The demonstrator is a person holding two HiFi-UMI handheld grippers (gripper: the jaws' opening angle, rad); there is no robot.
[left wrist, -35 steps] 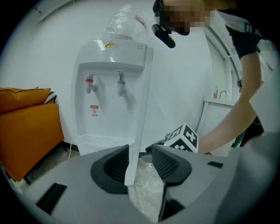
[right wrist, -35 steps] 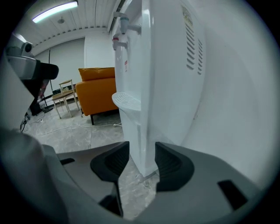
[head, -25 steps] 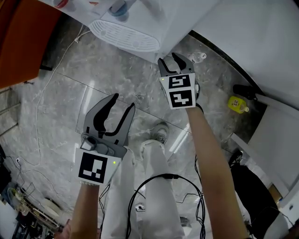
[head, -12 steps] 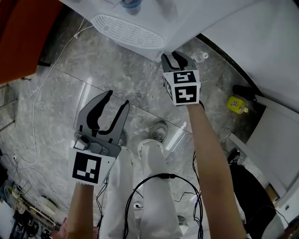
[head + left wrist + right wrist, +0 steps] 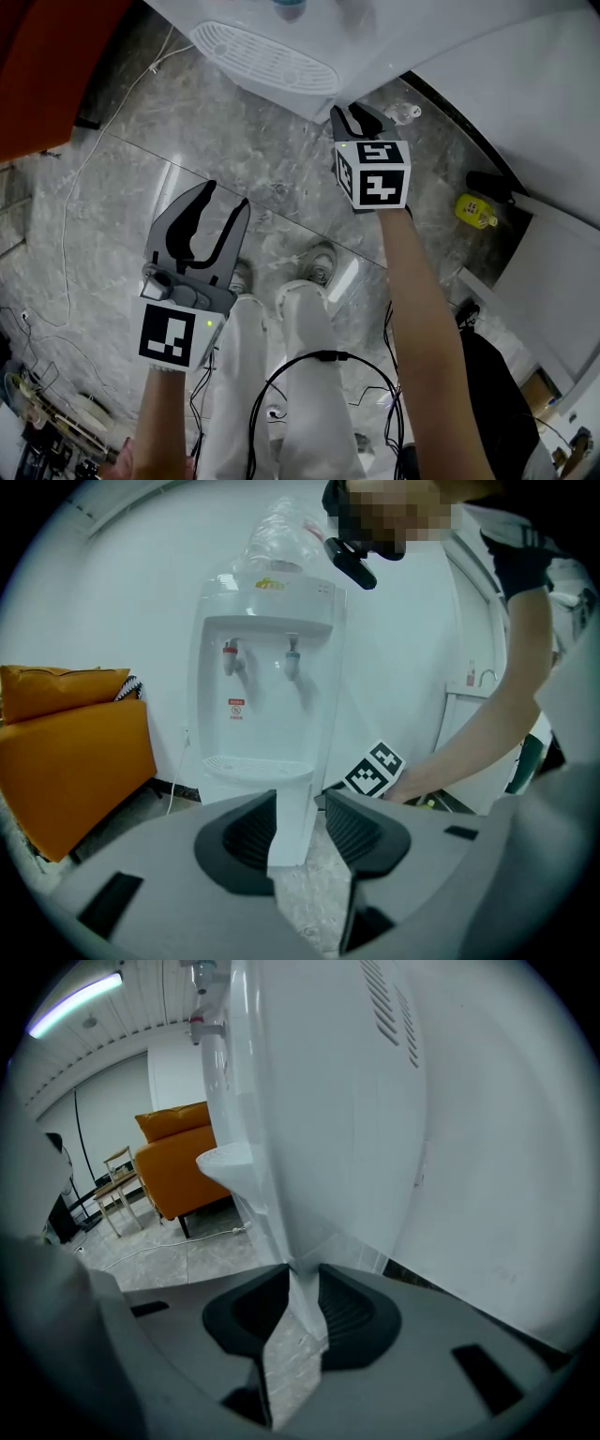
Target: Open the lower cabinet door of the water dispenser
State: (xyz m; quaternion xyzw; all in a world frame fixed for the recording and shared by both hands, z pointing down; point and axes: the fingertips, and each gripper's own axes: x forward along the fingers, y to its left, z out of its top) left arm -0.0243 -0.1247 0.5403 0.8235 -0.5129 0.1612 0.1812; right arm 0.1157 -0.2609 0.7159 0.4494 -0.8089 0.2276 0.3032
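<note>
The white water dispenser stands at the top of the head view, and its full front shows in the left gripper view. My right gripper reaches down beside the dispenser's lower right corner. Its jaws are closing, with the thin white edge of the lower cabinet door filling the gap and touching both pads of the right gripper. My left gripper hangs open over the marble floor, well short of the dispenser. Nothing sits between the jaws of the left gripper; the dispenser's lower cabinet shows far beyond them.
An orange sofa stands left of the dispenser. A white power cord trails over the floor. A yellow object lies by the white panel on the right. The person's legs and shoes and black cables are below.
The right gripper's jaws have narrowed onto the door edge while that hand stayed put. The left gripper has drifted slightly left and toward the person, jaws unchanged.
</note>
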